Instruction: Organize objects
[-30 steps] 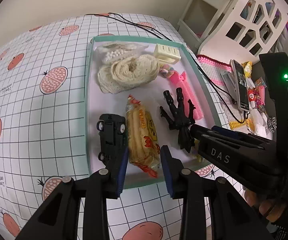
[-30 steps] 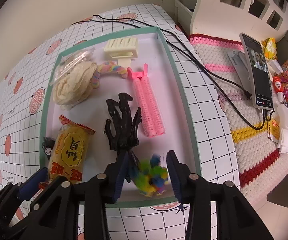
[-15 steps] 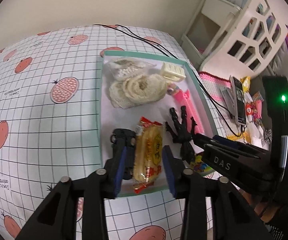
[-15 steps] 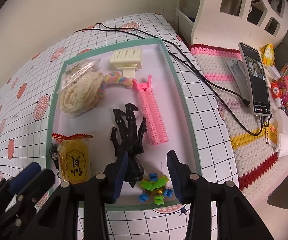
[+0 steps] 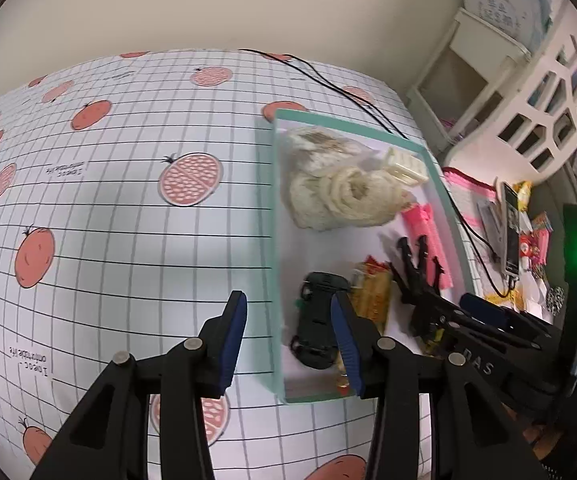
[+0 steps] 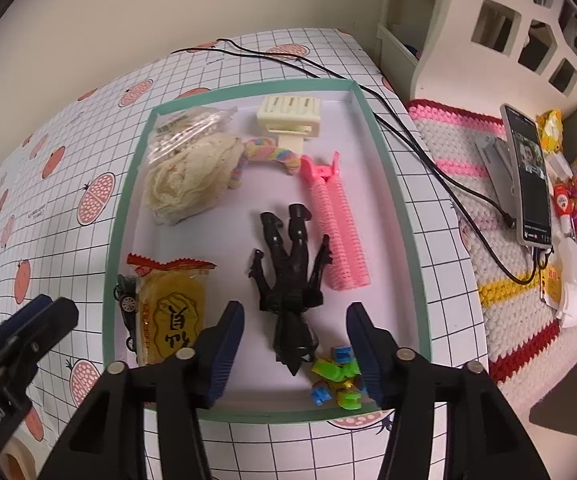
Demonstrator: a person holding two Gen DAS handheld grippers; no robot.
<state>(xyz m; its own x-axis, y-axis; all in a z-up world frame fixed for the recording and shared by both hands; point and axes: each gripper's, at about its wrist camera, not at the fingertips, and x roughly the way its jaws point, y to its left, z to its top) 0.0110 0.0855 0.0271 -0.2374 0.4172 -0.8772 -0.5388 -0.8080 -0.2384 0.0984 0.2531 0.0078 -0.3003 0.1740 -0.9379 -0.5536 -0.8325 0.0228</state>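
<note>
teal-rimmed shallow tray point(image 6: 384, 184) with a pale lilac floor, set on a white grid tablecloth point(image 5: 120, 216) printed with pomegranates. contents, far end to near: clear bag of small white pieces point(image 6: 184, 128); cream yarn bundle point(image 6: 184, 184) touching the bag; cream plastic clip point(image 6: 290, 118); pastel twisted rope point(image 6: 272, 154) between yarn and clip; pink double hair roller point(image 6: 338, 224); black skeletal toy hand point(image 6: 290, 276), fingers pointing to the far end, just beside the roller; yellow snack packet point(image 6: 172, 312) with red crimped ends; black toy car point(image 6: 126, 308) wedged between the packet and the tray's left wall; green-and-blue plastic toy point(image 6: 336, 376) in the near right corner.

left gripper point(image 5: 286, 330): fingers apart, empty, straddling the tray's left wall, one finger over the cloth, the other over the car.

right gripper point(image 6: 296, 344): fingers wide apart, empty, above the wrist end of the toy hand.

black cable point(image 6: 428, 160) runs past the tray to a phone point(image 6: 528, 176) on a crocheted mat point(image 6: 468, 148).
</note>
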